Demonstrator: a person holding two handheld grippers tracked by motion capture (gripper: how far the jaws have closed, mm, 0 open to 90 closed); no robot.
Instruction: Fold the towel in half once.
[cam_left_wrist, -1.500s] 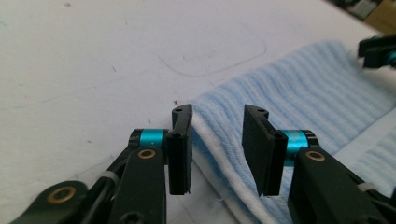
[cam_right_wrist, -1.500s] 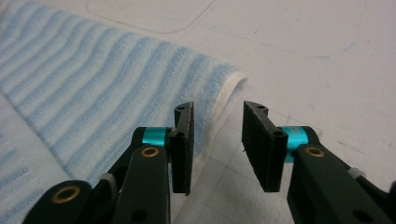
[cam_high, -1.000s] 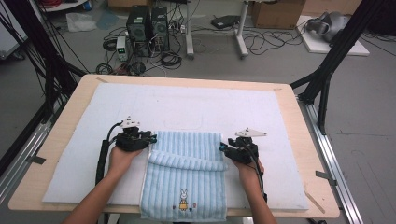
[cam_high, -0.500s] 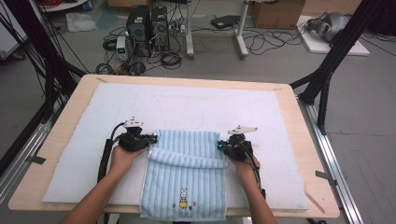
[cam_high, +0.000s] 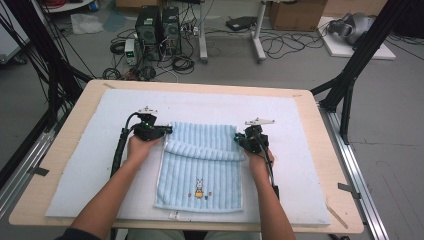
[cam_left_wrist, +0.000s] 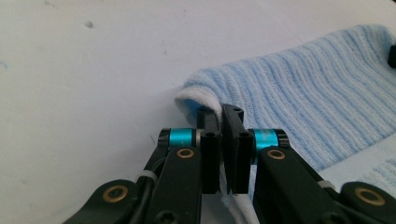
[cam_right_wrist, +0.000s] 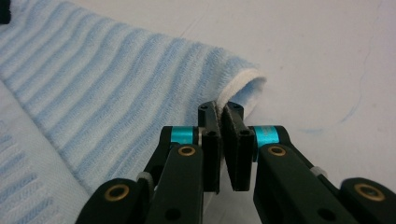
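Your counter (cam_high: 70, 130) carries a pale padded mat (cam_high: 300, 150) almost edge to edge, and past its far edge the grey floor (cam_high: 300, 70) holds computer towers (cam_high: 159, 27), loose cables (cam_high: 280, 45) and black frame legs (cam_high: 352, 75). Nothing stands in your way on the mat. The light-blue striped towel (cam_high: 200, 170) lies at the middle, its far part folded over, a small animal print at the near end. Your left gripper (cam_high: 167, 131) is clamped on the fold's left corner, your right gripper (cam_high: 239, 138) on its right corner. Close up, your left gripper view shows the white hem (cam_left_wrist: 196, 100) pinched between the jaws; your right gripper view shows the same on its side.
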